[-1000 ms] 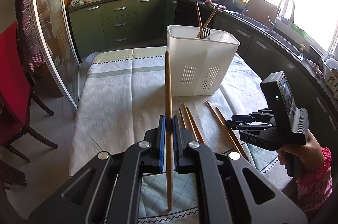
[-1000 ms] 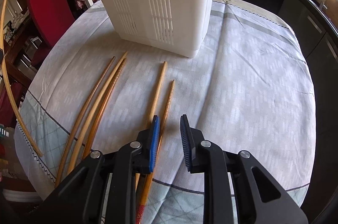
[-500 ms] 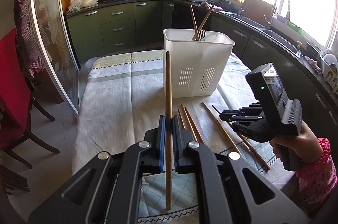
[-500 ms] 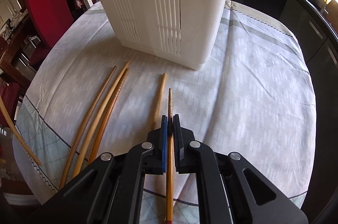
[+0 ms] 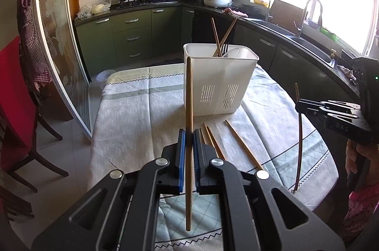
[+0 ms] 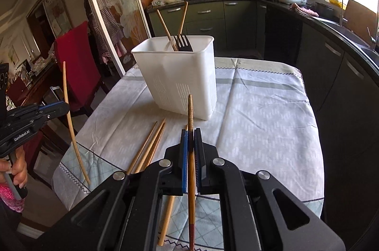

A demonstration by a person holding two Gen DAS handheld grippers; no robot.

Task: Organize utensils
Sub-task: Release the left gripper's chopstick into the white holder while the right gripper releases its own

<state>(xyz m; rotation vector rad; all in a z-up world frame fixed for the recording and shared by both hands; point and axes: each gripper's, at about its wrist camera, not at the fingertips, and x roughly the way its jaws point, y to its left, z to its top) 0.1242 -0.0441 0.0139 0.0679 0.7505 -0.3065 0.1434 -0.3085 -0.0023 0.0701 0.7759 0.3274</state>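
Now two chopsticks are held up, ready to be put in the white bin.

On the left, a pale chopstick (image 5: 188,108) is pinched tight by the left gripper (image 5: 187,146), which is closed on it, and it is held upright over the table (image 5: 132,113). In the middle, the white bin (image 5: 218,82) is seen on the cloth, with two chopsticks, a fork (image 6: 182,43) and something white already inside. Three loose chopsticks (image 5: 244,144) are left lying in front of it. On the right, a darker chopstick (image 6: 191,156) is squeezed in the closed right gripper (image 6: 191,151). The carrying step is judged to be in hand. Next, each stick likely needs to be lifted above the rim and let go. The sticks already leaning inside could be bumped.
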